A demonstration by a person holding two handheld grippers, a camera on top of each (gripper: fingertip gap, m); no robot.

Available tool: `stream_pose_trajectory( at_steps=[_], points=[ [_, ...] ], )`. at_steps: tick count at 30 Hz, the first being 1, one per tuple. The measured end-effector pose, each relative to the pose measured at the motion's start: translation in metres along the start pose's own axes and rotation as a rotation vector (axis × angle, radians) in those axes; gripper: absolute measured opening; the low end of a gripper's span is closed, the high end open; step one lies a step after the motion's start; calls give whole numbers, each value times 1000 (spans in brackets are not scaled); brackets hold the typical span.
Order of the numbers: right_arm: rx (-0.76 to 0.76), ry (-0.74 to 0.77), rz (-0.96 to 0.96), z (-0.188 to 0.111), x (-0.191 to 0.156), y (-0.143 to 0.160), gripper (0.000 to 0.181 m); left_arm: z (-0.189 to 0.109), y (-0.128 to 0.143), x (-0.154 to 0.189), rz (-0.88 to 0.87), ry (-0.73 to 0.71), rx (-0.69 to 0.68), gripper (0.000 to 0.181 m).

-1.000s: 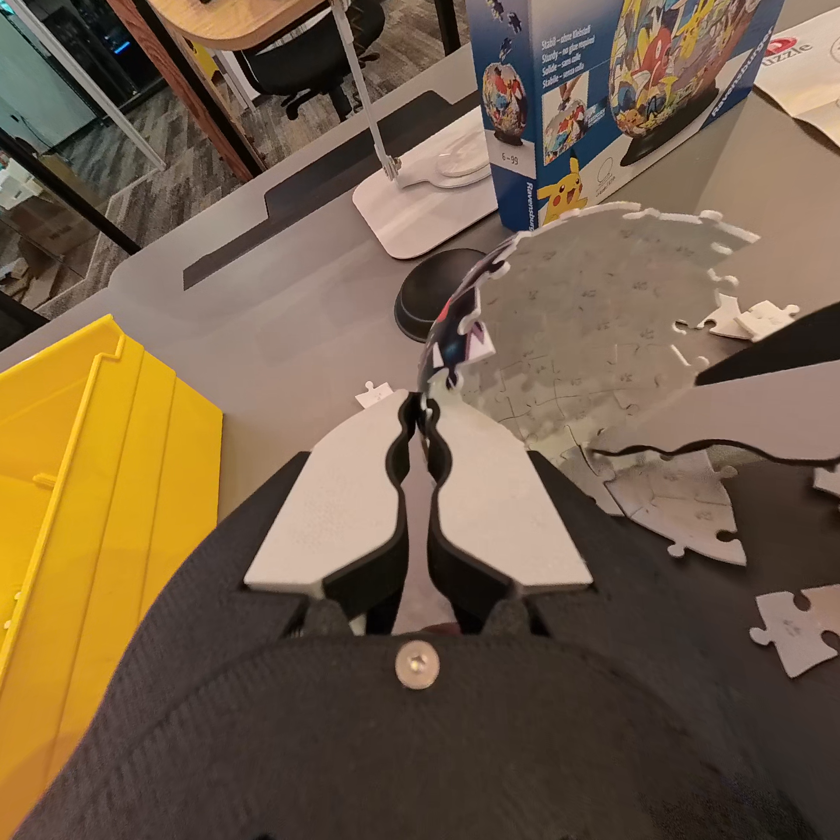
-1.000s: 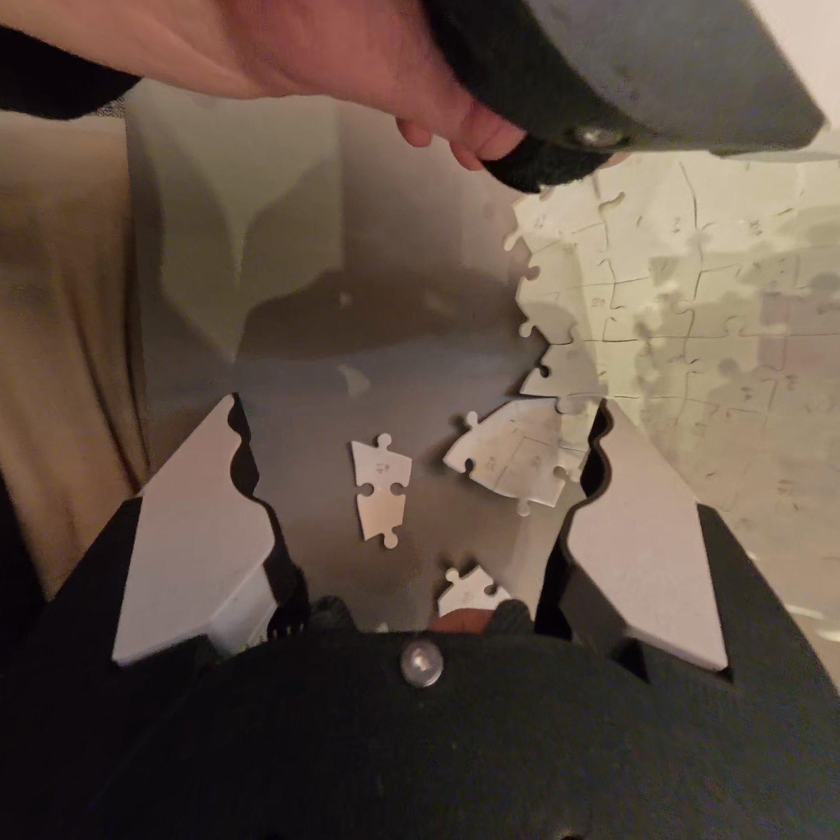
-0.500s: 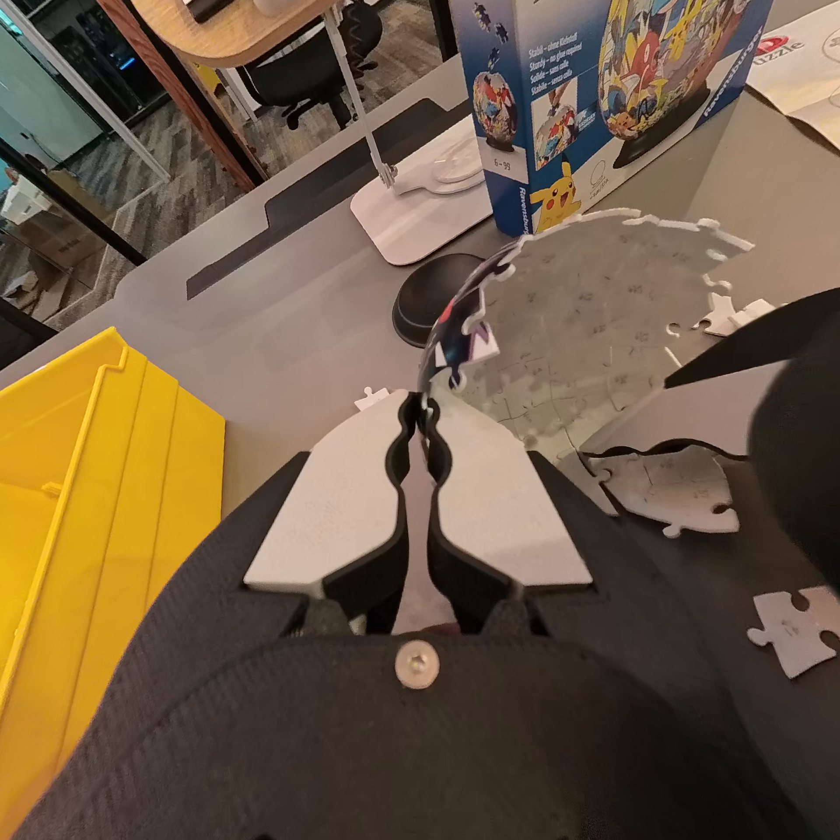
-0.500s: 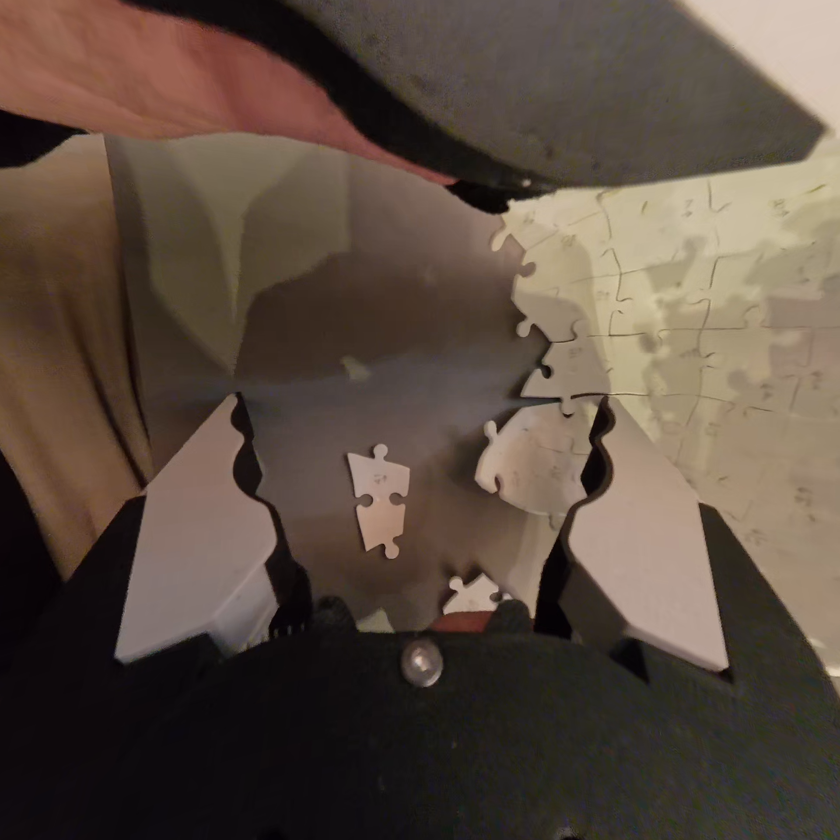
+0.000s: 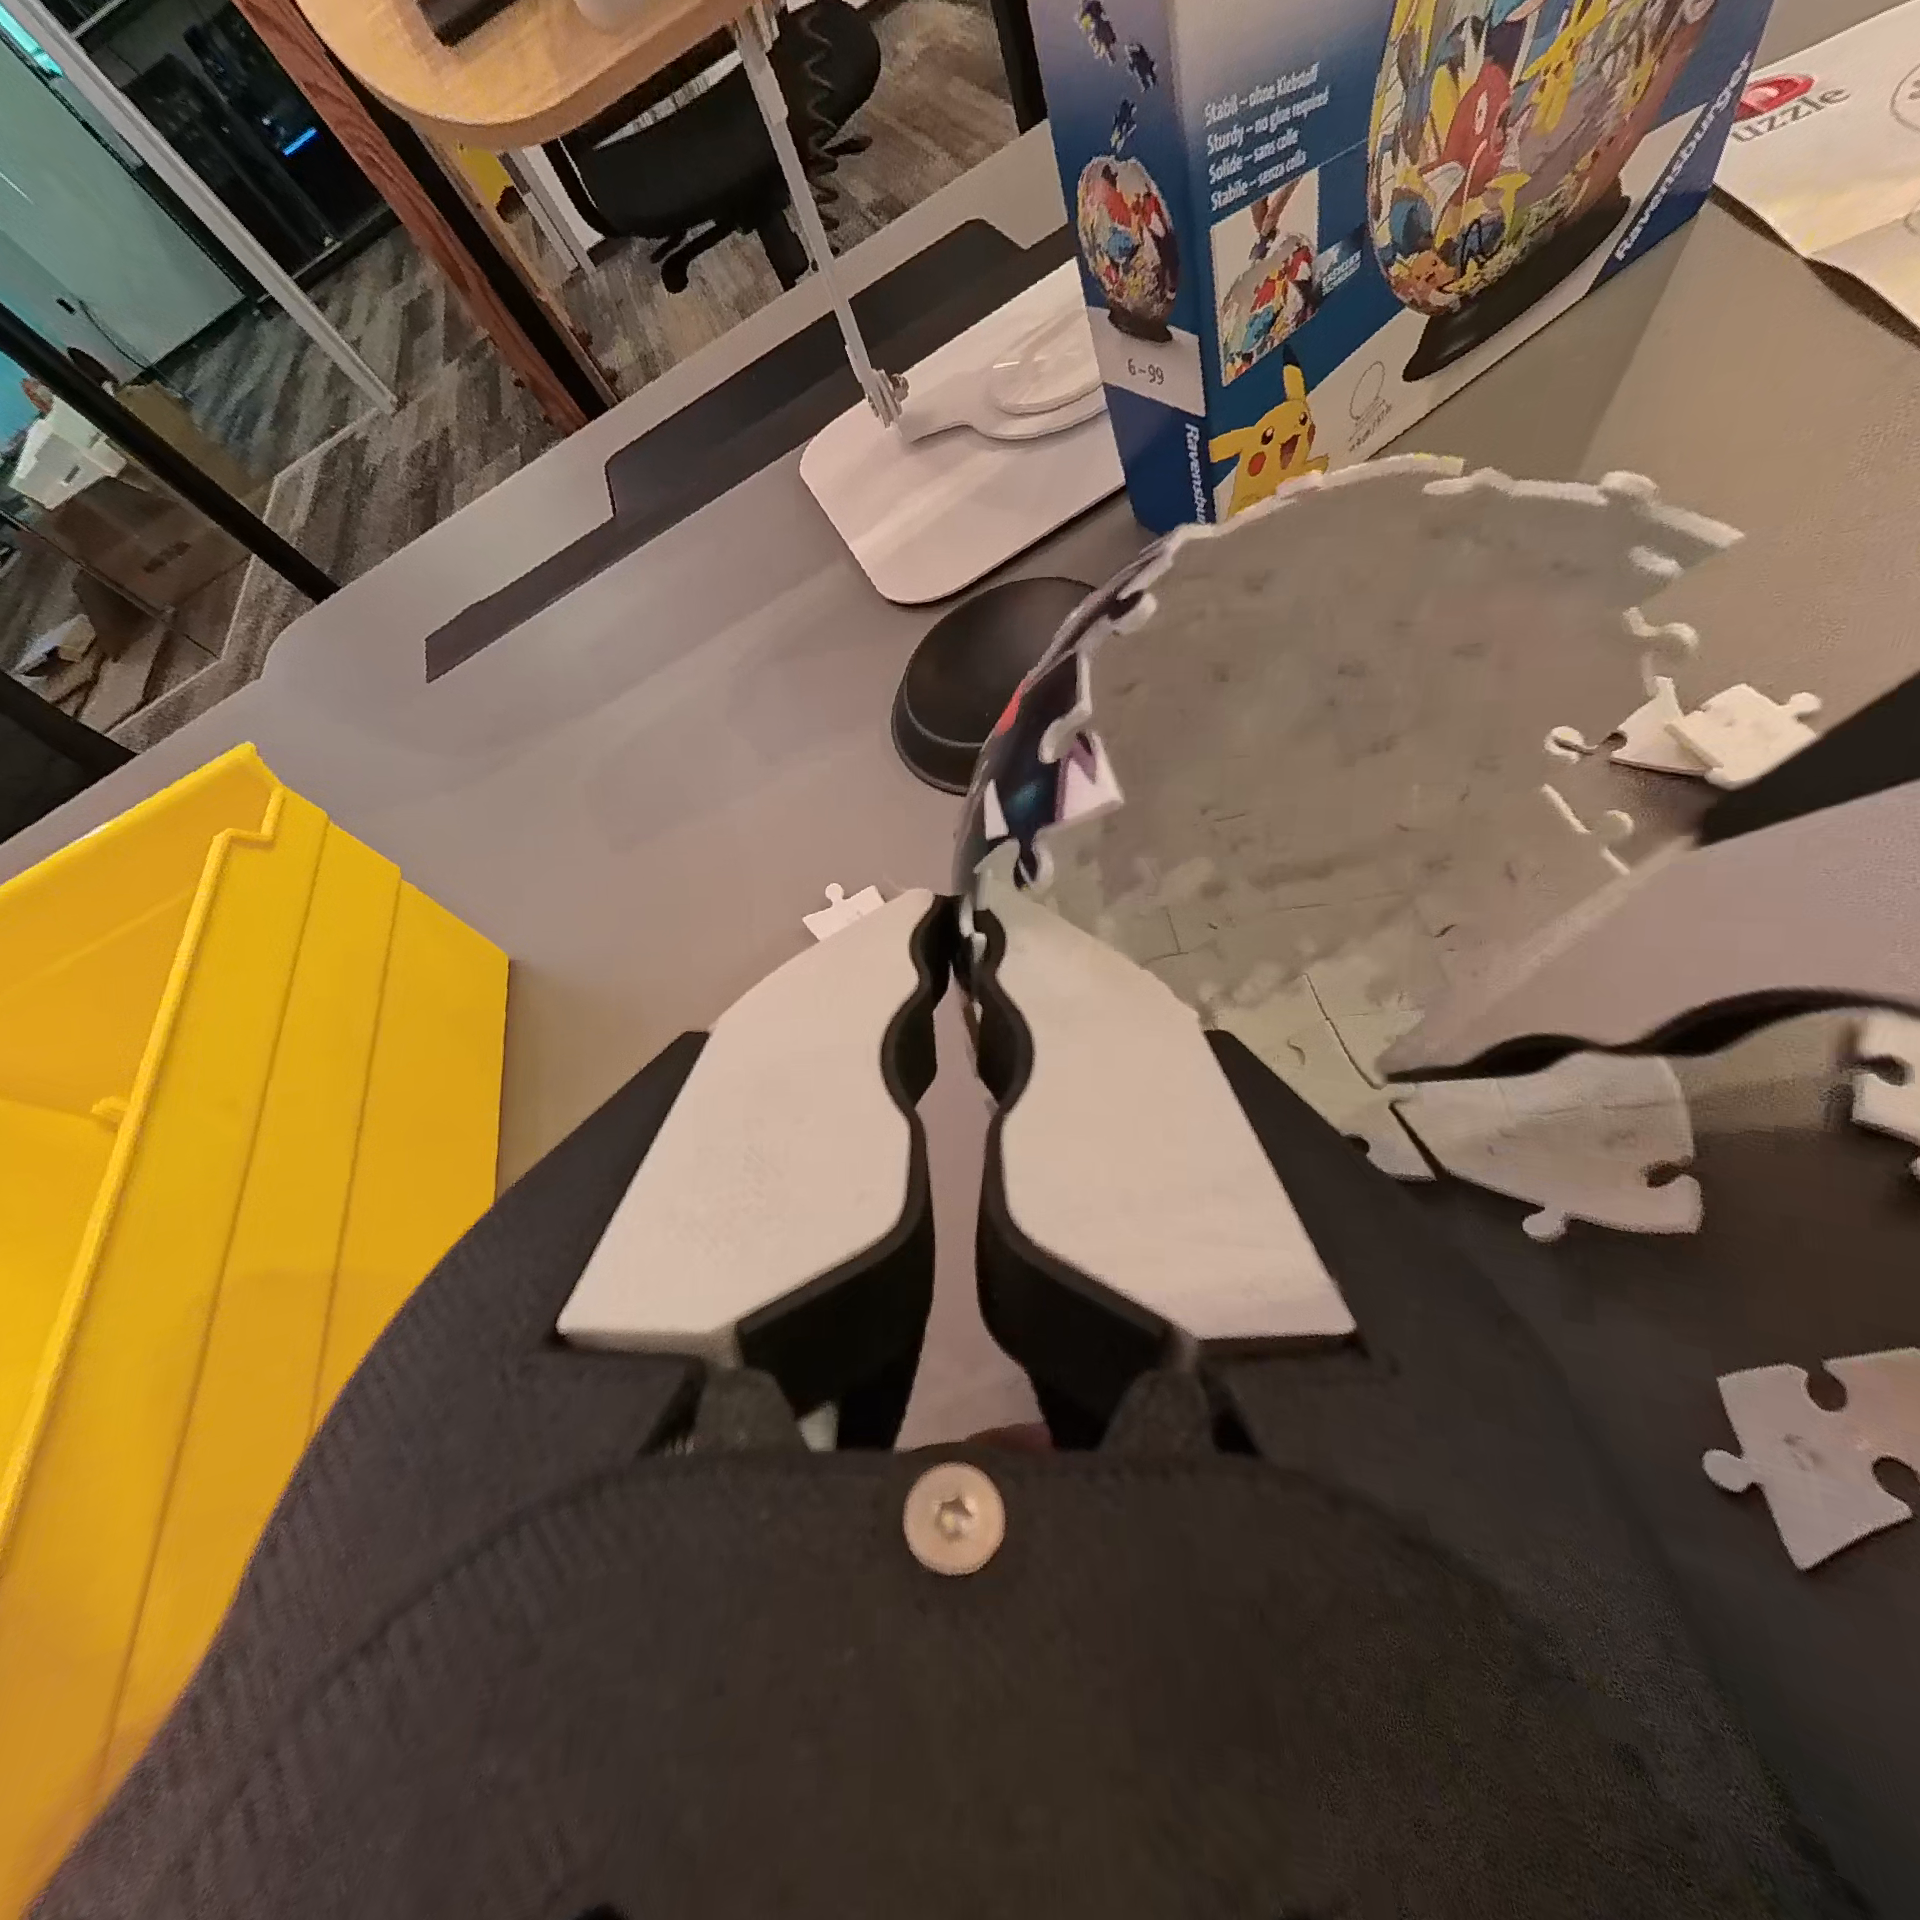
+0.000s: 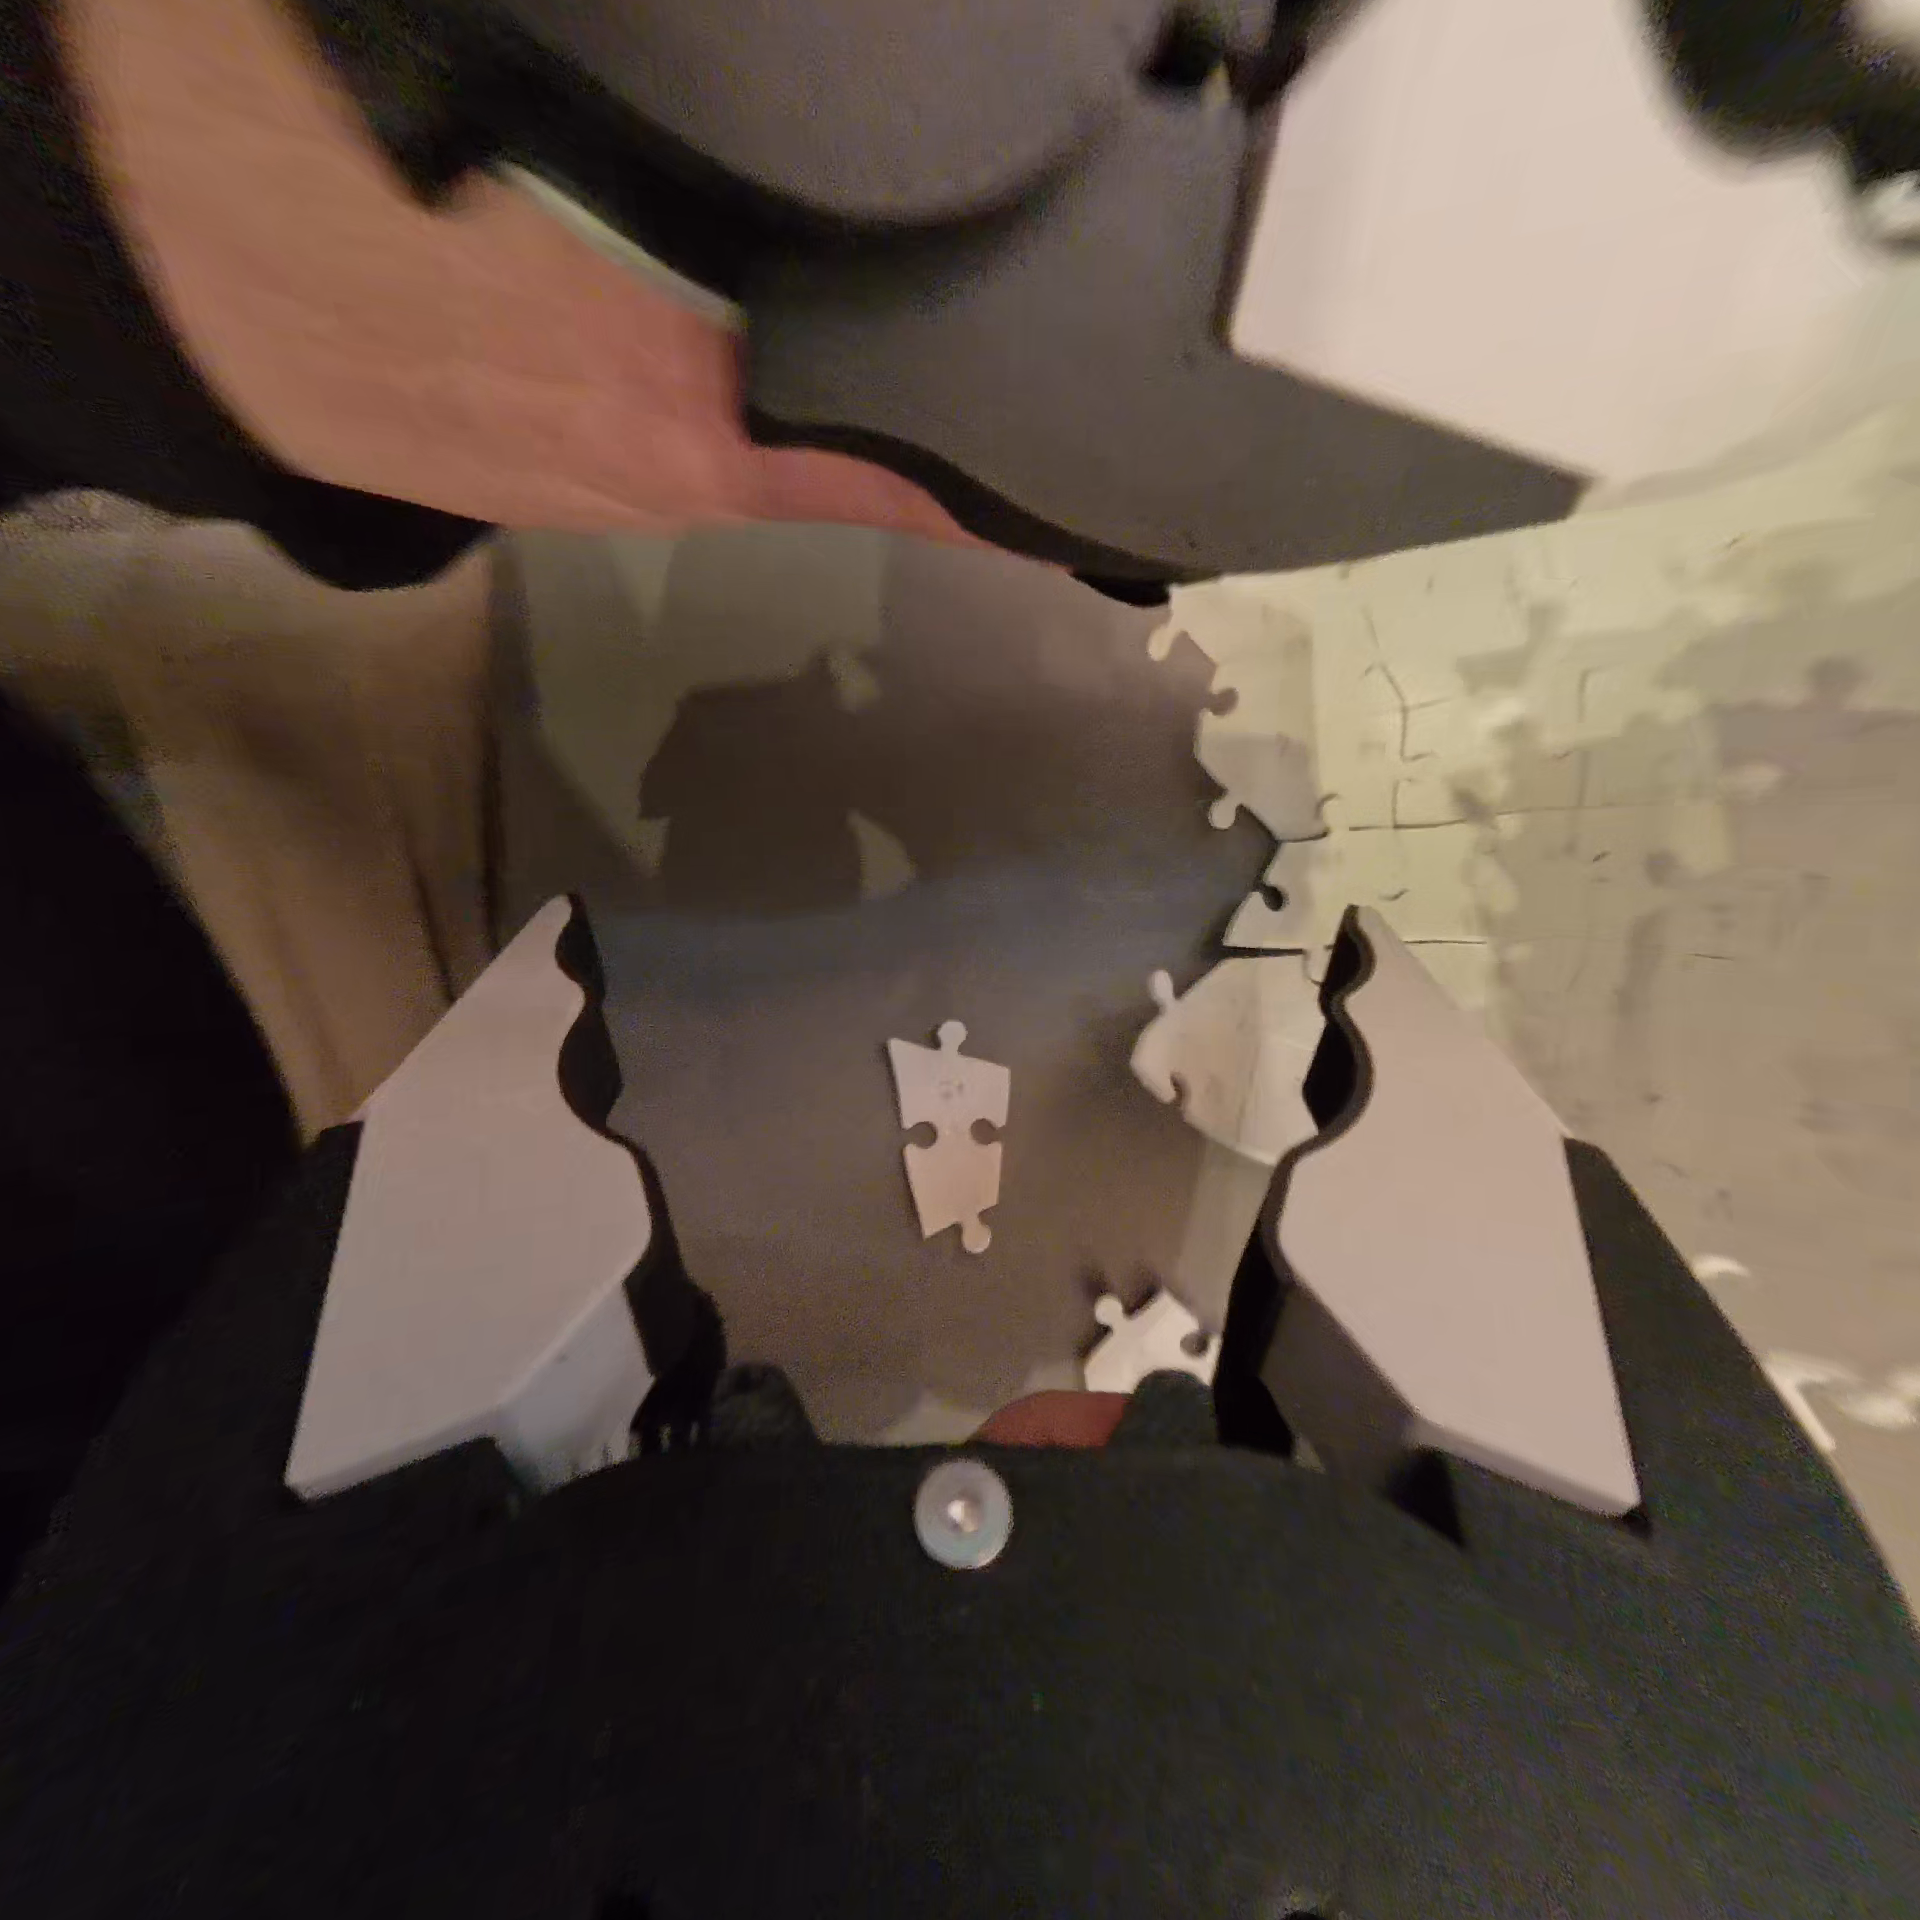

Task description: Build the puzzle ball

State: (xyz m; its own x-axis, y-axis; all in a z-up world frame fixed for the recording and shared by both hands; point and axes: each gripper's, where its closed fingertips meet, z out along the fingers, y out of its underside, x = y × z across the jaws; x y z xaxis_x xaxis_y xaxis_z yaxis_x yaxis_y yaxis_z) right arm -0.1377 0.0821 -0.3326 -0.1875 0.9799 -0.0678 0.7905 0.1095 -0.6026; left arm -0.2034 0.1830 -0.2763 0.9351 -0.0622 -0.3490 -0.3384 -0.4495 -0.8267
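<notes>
The left claw (image 5: pixel 966 935) pinches the rim of the half-built puzzle ball (image 5: pixel 1351 748); beside the ball, the right claw (image 6: pixel 956 956) gapes over two joined pieces (image 6: pixel 951 1132).

Grey desk (image 5: pixel 644 748) with a dark inset strip. Beyond it: patterned grey carpet (image 5: pixel 416 343), wood table (image 5: pixel 540 73) with a black office chair (image 5: pixel 717 177) under it, glass partitions (image 5: pixel 125 208) with dark frames at left. Warm indoor light.

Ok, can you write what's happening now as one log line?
left tool: shut on ball shell rim | right tool: open, empty, above joined pieces | black stand: behind shell
</notes>
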Motion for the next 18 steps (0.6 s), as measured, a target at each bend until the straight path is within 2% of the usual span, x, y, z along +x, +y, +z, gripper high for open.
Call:
stream_pose_trajectory(
  at_steps=[1,3,4,7,8,10,13,18],
  points=[
    [33,2,4,-10,-2,-4,131,0,0,0,-2,0,-1,2],
    [69,8,75,-29,-3,-2,128,0,0,0,-6,1,-3,2],
    [88,16,134,-38,-1,2,121,0,1,0,-9,2,-3,2],
    [176,32,415,-52,13,13,87,0,0,0,-13,3,-3,2],
    [212,30,516,-52,20,18,76,0,-1,1,-16,4,-1,2],
    [243,65,671,-49,34,31,66,-1,-2,2,-15,4,0,2],
    [324,39,875,-41,47,34,43,-1,-2,2,-21,2,0,2],
    [399,-58,1002,-29,47,23,35,-1,-5,0,-18,-14,12,2]
  ],
)
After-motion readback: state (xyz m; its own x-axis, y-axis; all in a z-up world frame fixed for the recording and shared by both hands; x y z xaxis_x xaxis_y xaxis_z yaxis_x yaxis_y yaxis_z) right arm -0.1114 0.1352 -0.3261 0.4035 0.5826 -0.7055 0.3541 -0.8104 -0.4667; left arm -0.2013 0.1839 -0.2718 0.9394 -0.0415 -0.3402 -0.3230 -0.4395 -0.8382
